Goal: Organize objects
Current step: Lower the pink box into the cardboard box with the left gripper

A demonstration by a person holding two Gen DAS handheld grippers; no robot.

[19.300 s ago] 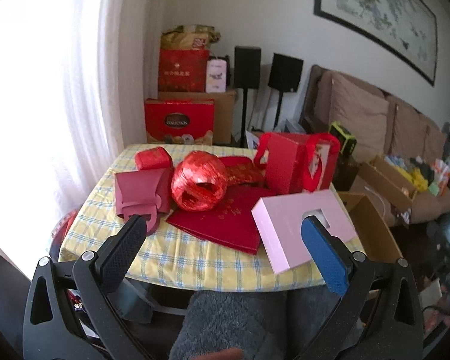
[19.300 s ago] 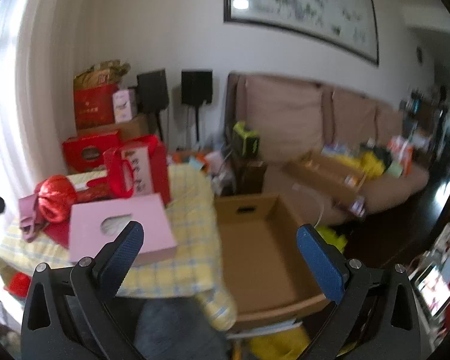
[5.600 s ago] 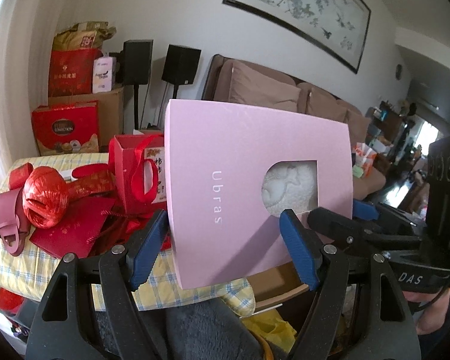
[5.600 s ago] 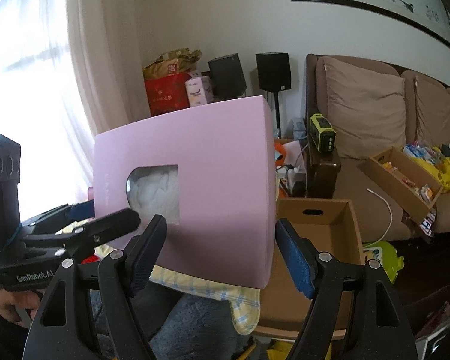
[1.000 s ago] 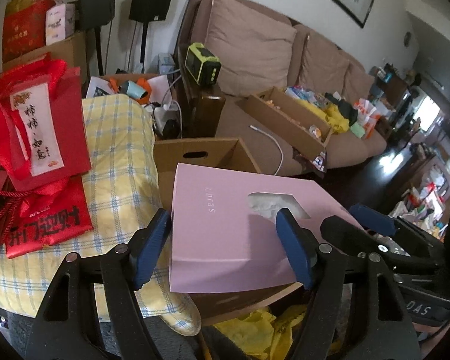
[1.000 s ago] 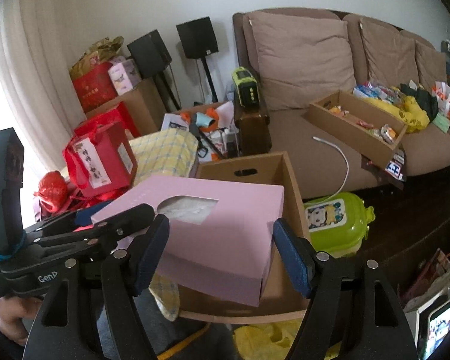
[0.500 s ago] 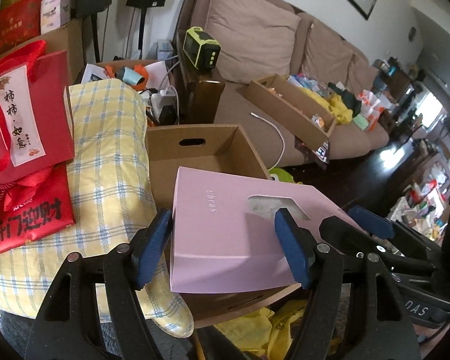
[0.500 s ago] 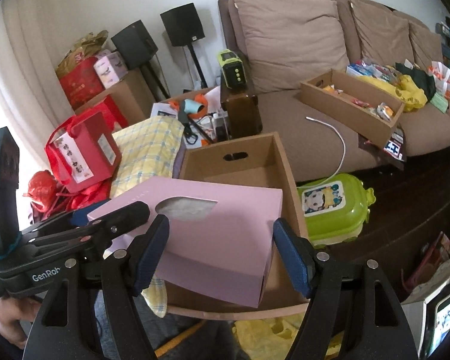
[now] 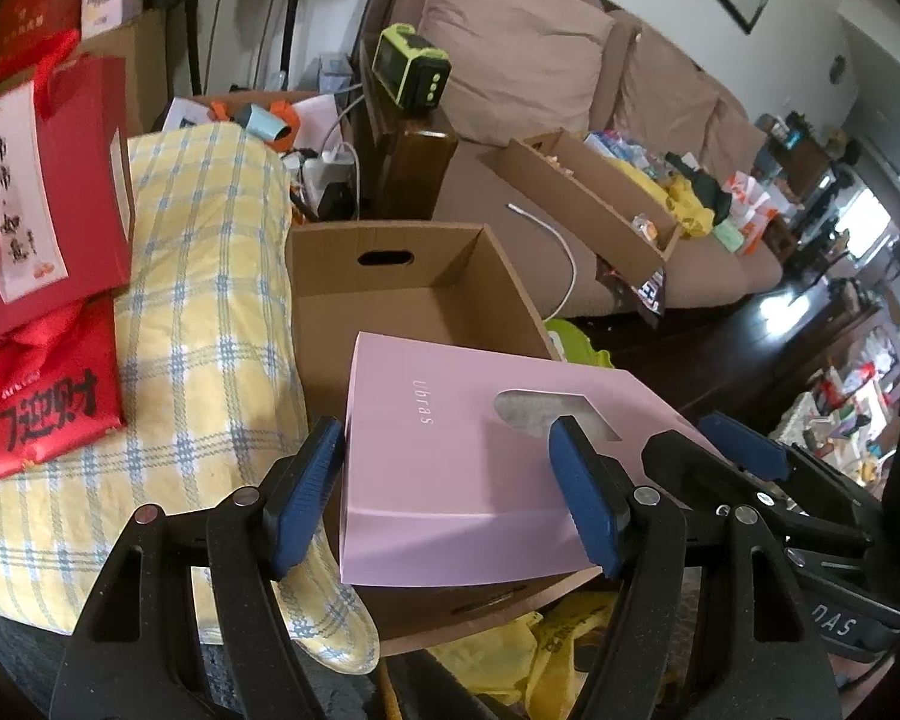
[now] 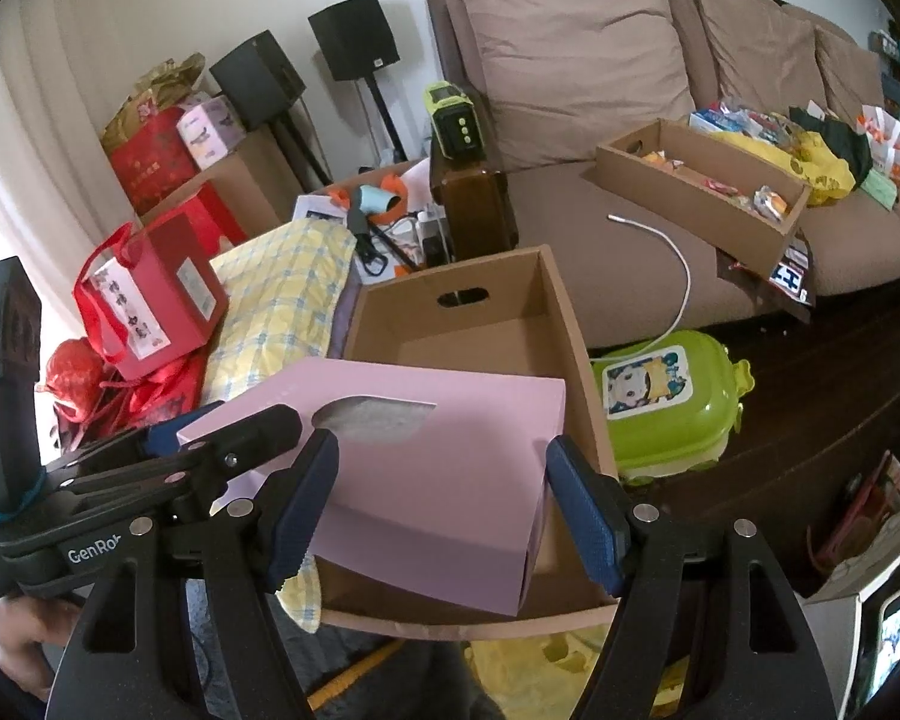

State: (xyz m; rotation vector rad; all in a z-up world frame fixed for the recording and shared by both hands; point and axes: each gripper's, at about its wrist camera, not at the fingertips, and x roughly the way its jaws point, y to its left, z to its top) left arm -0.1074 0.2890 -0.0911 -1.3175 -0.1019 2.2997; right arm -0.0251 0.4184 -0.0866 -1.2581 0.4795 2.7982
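Observation:
A flat pink box [image 9: 450, 468] with a cut-out window and the word "ubras" is held between both grippers. It hangs level over the near part of an open cardboard box [image 9: 408, 300], with its near edge past the carton's front rim. My left gripper [image 9: 450, 498] is shut on one end. My right gripper [image 10: 444, 504] is shut on the other end of the pink box [image 10: 438, 468]. In the right wrist view the cardboard box [image 10: 510, 330] looks empty behind it.
A table with a yellow checked cloth [image 9: 210, 300] stands left of the carton, with red gift bags [image 9: 36, 192]. A brown sofa [image 10: 570, 60] holds a tray of snacks [image 10: 708, 192]. A green toy case [image 10: 666, 402] lies right of the carton.
Both grippers have carried the pink box lower and further over the open cardboard box. The box is now nearly flat over its near rim.

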